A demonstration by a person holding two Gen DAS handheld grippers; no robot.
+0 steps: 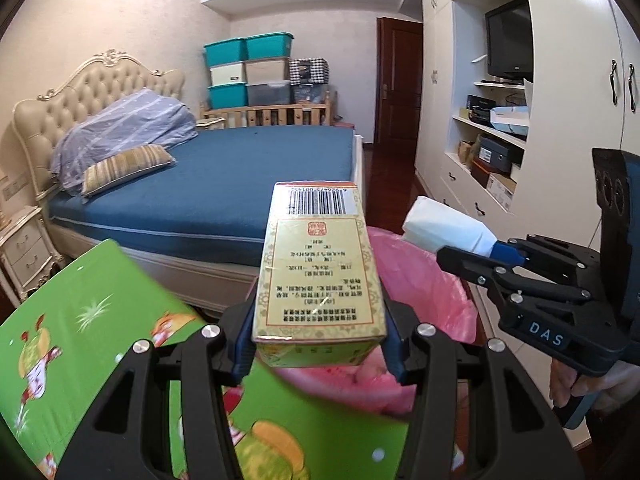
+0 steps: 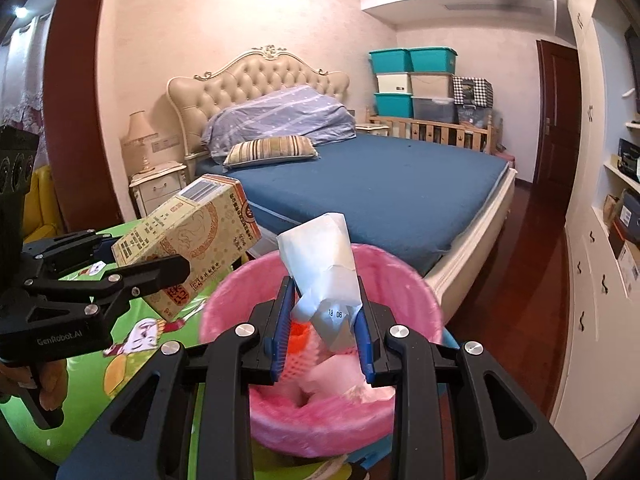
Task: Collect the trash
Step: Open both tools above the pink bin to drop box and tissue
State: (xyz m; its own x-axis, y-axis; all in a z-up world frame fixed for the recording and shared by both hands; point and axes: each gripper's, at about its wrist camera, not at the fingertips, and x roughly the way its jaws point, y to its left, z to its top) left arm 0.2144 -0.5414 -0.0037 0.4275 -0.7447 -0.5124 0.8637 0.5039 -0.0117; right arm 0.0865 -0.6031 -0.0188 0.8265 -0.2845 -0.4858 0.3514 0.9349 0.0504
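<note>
My left gripper (image 1: 320, 340) is shut on a yellow printed carton (image 1: 318, 268), held above the near rim of a bin lined with a pink bag (image 1: 420, 280). The carton also shows in the right wrist view (image 2: 188, 248), left of the bin. My right gripper (image 2: 324, 332) is shut on a crumpled white packet (image 2: 326, 264) and holds it over the pink-lined bin (image 2: 416, 300). The right gripper (image 1: 486, 248) with the packet (image 1: 444, 228) shows in the left wrist view, above the bin's far right side. Trash lies inside the bin.
A green cartoon play mat (image 1: 80, 340) lies under and left of the bin. A bed with a blue mattress (image 1: 248, 168) stands behind it. White cabinets and shelves (image 1: 488, 140) line the right wall. A nightstand (image 2: 158, 188) stands by the headboard.
</note>
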